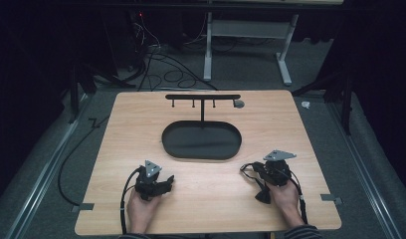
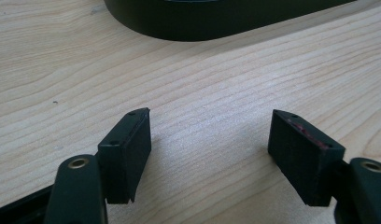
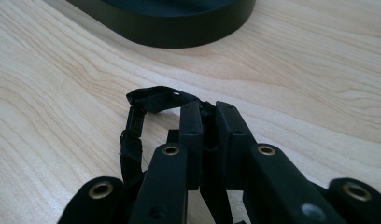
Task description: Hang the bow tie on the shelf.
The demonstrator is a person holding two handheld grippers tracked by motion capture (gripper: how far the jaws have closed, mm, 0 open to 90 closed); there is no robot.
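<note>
A: Field note, your right gripper (image 3: 205, 116). Jaws pinched nearly together on a black fabric strap with a plastic buckle (image 3: 142, 121). The strap loops out from between the jaws to their left in your right gripper view, then runs back down beside the gripper body.

B: Which way does the strap run?

A: Its long axis lies roughly along your jaws, toward the black oval metal tray (image 3: 179, 28). The folded end of the loop points at the tray; the buckle sits on the left limb of the loop. How much strap hangs below the gripper I cannot tell.

B: Where is it on the worktop?

A: From the high view, over the near right part of the light wooden worktop (image 1: 206, 199), in your right hand (image 1: 285, 196), close in front of the tray's near right corner but apart from it. A black cable trails off the gripper toward you.

B: And your left gripper (image 2: 209, 140)?

A: Jaws stand wide apart, bare wood grain between them, nothing held. They point up the worktop at the tray's near rim (image 2: 216, 28). In the high view your left hand (image 1: 141, 206) rests it on the near left part of the worktop, well apart from the right.

B: Anything else standing?

A: A black T-shaped rack with small pegs (image 1: 203, 97) rises from the tray's far side, its bar lying across the worktop.
</note>
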